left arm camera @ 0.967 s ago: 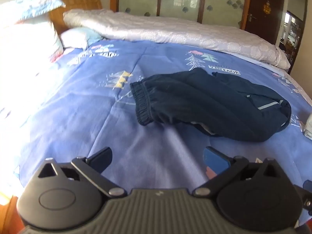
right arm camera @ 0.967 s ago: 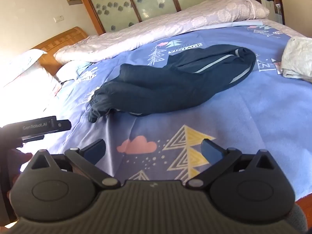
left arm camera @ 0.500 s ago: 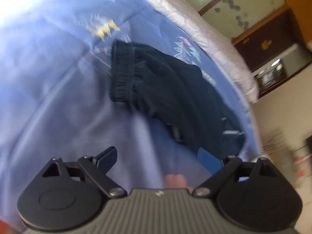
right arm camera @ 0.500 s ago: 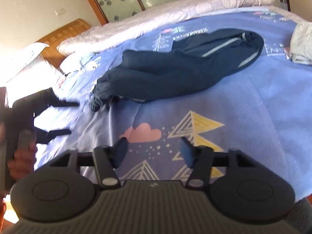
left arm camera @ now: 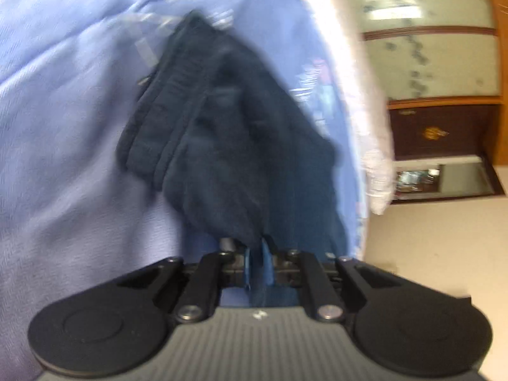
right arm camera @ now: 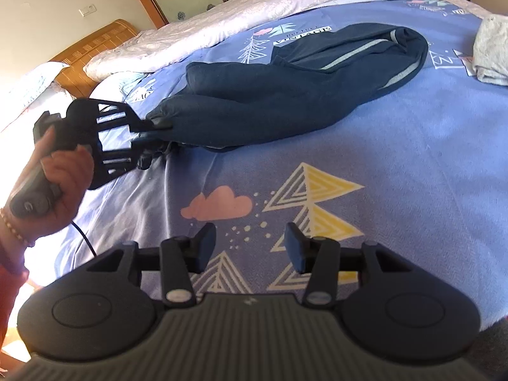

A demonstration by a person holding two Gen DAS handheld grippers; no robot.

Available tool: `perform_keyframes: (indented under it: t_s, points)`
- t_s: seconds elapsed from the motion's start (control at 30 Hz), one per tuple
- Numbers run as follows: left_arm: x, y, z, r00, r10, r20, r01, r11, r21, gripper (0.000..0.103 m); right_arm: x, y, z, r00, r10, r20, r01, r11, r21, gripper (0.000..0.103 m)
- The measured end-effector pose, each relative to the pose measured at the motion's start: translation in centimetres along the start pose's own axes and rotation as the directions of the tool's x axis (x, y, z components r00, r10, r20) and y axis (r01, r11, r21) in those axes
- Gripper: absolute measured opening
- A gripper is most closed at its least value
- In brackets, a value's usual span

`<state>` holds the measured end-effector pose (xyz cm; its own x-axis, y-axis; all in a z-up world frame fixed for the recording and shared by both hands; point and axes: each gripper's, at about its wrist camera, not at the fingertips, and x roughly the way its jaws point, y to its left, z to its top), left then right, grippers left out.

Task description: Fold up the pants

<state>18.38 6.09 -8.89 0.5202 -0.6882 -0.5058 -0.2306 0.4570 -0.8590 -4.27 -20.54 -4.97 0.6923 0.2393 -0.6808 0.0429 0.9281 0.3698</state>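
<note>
Dark navy pants [right arm camera: 285,95] with a pale side stripe lie crumpled on the blue patterned bedsheet [right arm camera: 412,190]. My left gripper [left arm camera: 255,254] is shut on a fold of the pants [left arm camera: 228,146] at their near end; the view is tilted and blurred. In the right wrist view the same left gripper [right arm camera: 158,127], held by a hand [right arm camera: 60,187], pinches the left end of the pants. My right gripper [right arm camera: 250,244] hovers over the printed sheet in front of the pants, its jaws half apart and closing with nothing between them.
A rolled pale quilt [right arm camera: 254,9] runs along the far side of the bed. A folded light cloth [right arm camera: 492,50] lies at the right edge. Pillows [right arm camera: 35,79] and a wooden headboard [right arm camera: 95,44] are at the left. Glass-fronted wardrobe doors [left arm camera: 428,31] stand behind.
My left gripper swung in, rolled sideways and shut on the near end of the pants. The right gripper's jaws narrowed from wide open to half apart and it tipped a little closer to the sheet.
</note>
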Motion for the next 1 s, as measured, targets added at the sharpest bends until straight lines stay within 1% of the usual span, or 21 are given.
perform_keyframes:
  t_s: [0.07,0.13,0.23,0.3,0.37,0.4,0.47,0.53,0.6,0.63,0.67,0.7,0.73,0.77,0.8,0.83,0.87,0.9,0.93,0.97,1.0]
  points:
    - [-1.9,-1.5,-0.3,0.999,-0.036,0.011,0.036,0.997,0.067,0.007,-0.1,0.1,0.0,1.0,-0.002,0.007,0.002,1.0,-0.008,0.051]
    - [-4.7,-2.6,-1.0,0.994,-0.105,0.018,0.103,0.989,0.105,0.007,0.1,0.1,0.3,1.0,-0.002,0.007,0.002,1.0,-0.007,0.051]
    - [-10.3,-3.3,-1.7,0.979,-0.194,0.053,0.183,0.969,0.164,0.006,0.3,0.3,0.6,1.0,0.026,0.006,-0.026,1.0,-0.003,0.051]
    - [-14.3,-3.3,-2.5,0.968,-0.228,0.107,0.202,0.956,0.212,0.006,0.3,0.4,1.0,0.998,0.058,0.021,-0.058,0.998,0.008,0.052]
    - [-18.4,-2.9,-3.2,0.955,-0.237,0.18,0.189,0.95,0.25,0.003,0.0,0.2,1.6,0.994,0.101,0.041,-0.102,0.994,0.039,0.052]
    - [-20.2,-2.4,-3.2,0.951,-0.231,0.208,0.176,0.951,0.254,0.003,-0.1,-0.1,1.9,0.991,0.122,0.051,-0.125,0.99,0.059,0.052]
    - [-22.7,-1.4,-4.0,0.947,-0.201,0.249,0.139,0.959,0.247,0.003,-0.2,-0.8,2.7,0.988,0.138,0.071,-0.144,0.985,0.097,0.052]
    - [-24.0,-0.1,-4.2,0.947,-0.162,0.279,0.1,0.969,0.224,0.003,-0.2,-1.9,3.5,0.987,0.133,0.096,-0.146,0.979,0.141,0.052]
    - [-24.9,1.1,-4.6,0.947,-0.141,0.289,0.09,0.979,0.185,0.003,0.1,-3.2,4.4,0.988,0.098,0.117,-0.119,0.974,0.192,0.052]
    - [-25.0,1.5,-4.7,0.947,-0.134,0.291,0.087,0.982,0.168,0.003,0.2,-3.8,4.8,0.99,0.061,0.13,-0.087,0.975,0.207,0.052]
    - [-25.0,1.9,-4.9,0.948,-0.124,0.293,0.081,0.985,0.153,0.003,0.4,-4.3,5.4,0.989,-0.003,0.149,-0.028,0.978,0.205,0.053]
    - [-24.9,2.3,-5.0,0.949,-0.115,0.292,0.077,0.987,0.139,0.003,0.5,-4.3,6.0,0.982,-0.066,0.175,0.036,0.984,0.173,0.053]
    - [-24.8,2.5,-4.9,0.951,-0.111,0.289,0.076,0.989,0.127,0.003,0.8,-4.1,6.8,0.971,-0.124,0.207,0.101,0.988,0.117,0.054]
    - [-24.7,2.8,-4.8,0.952,-0.106,0.287,0.074,0.99,0.121,0.003,1.2,-3.7,7.6,0.956,-0.171,0.24,0.165,0.985,0.044,0.059]
    - [-25.0,3.1,-4.6,0.953,-0.103,0.286,0.071,0.99,0.12,0.003,1.9,-3.2,8.6,0.945,-0.198,0.26,0.212,0.977,-0.026,0.067]
    - [-25.0,3.3,-4.5,0.953,-0.099,0.287,0.065,0.99,0.123,0.003,2.8,-2.5,9.6,0.942,-0.207,0.263,0.24,0.966,-0.098,0.07]
    - [-25.2,3.9,-4.4,0.953,-0.096,0.288,0.061,0.99,0.128,0.003,4.1,-1.9,10.4,0.946,-0.207,0.249,0.255,0.951,-0.177,0.073]
    - [-25.0,3.6,-4.2,0.952,-0.097,0.29,0.06,0.989,0.132,0.003,5.2,-0.9,10.9,0.949,-0.204,0.24,0.264,0.93,-0.254,0.075]
    - [-25.2,4.2,-4.3,0.952,-0.1,0.291,0.063,0.989,0.136,0.003,6.5,0.1,11.5,0.951,-0.201,0.236,0.274,0.901,-0.337,0.075]
    - [-25.7,4.9,-4.5,0.951,-0.102,0.291,0.063,0.988,0.139,0.003,8.0,1.1,11.8,0.951,-0.204,0.233,0.288,0.858,-0.424,0.077]
    - [-25.6,4.6,-4.4,0.951,-0.098,0.292,0.059,0.988,0.14,0.003,9.4,1.9,12.0,0.949,-0.215,0.232,0.305,0.817,-0.49,0.077]
